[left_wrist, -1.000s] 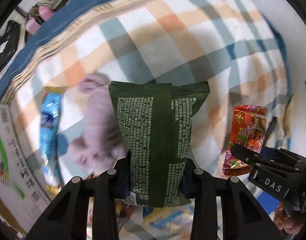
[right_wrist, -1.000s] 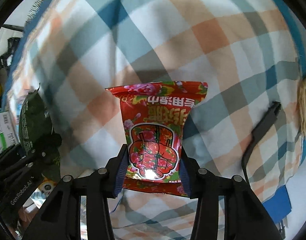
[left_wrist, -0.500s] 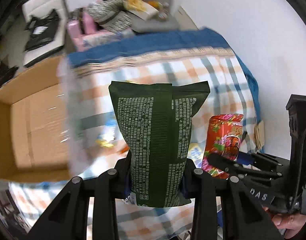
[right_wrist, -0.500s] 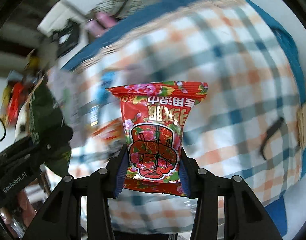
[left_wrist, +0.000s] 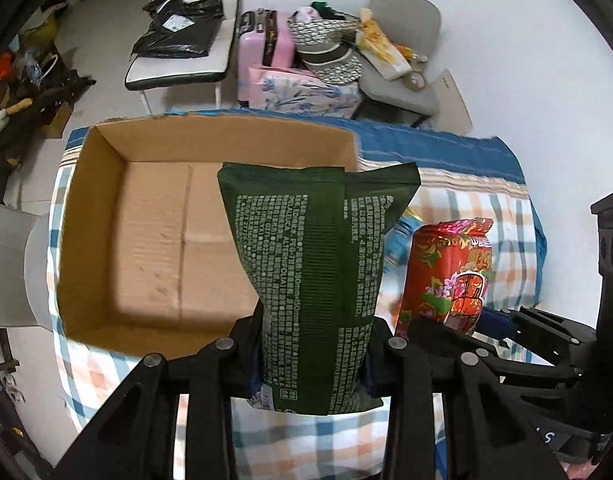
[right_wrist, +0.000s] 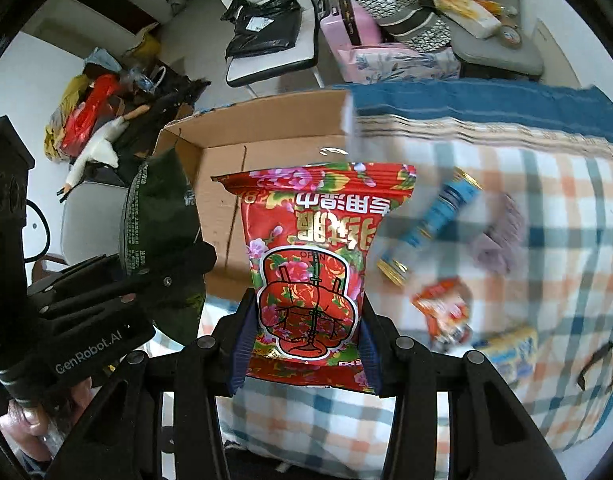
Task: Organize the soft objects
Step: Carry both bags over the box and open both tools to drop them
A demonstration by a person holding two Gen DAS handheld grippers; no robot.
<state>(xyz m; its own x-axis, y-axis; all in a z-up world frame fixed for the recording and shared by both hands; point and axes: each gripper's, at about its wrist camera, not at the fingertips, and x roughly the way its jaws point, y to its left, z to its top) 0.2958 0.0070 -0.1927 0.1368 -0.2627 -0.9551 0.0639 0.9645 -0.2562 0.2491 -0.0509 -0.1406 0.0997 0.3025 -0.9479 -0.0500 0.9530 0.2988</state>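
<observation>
My left gripper [left_wrist: 312,356] is shut on a dark green soft pack [left_wrist: 318,264] and holds it upright, above the near edge of an open cardboard box [left_wrist: 154,236]. My right gripper [right_wrist: 304,344] is shut on a red flowered soft pack [right_wrist: 314,256]. It also shows in the left wrist view [left_wrist: 446,272], to the right of the green pack. The box [right_wrist: 226,184] lies behind and left of the red pack. The green pack [right_wrist: 158,224] shows at the left of the right wrist view.
The box sits on a plaid blanket [right_wrist: 546,280] over a bed. On the blanket lie a blue tube-shaped pack [right_wrist: 430,228], a purple plush [right_wrist: 498,236], a small red packet [right_wrist: 446,312] and a yellow packet [right_wrist: 510,348]. Chairs [left_wrist: 186,48] and a pink suitcase [left_wrist: 264,56] stand beyond.
Both grippers have lifted and swung left with their packs, from over the blanket toward the cardboard box, which now fills the view behind the green pack.
</observation>
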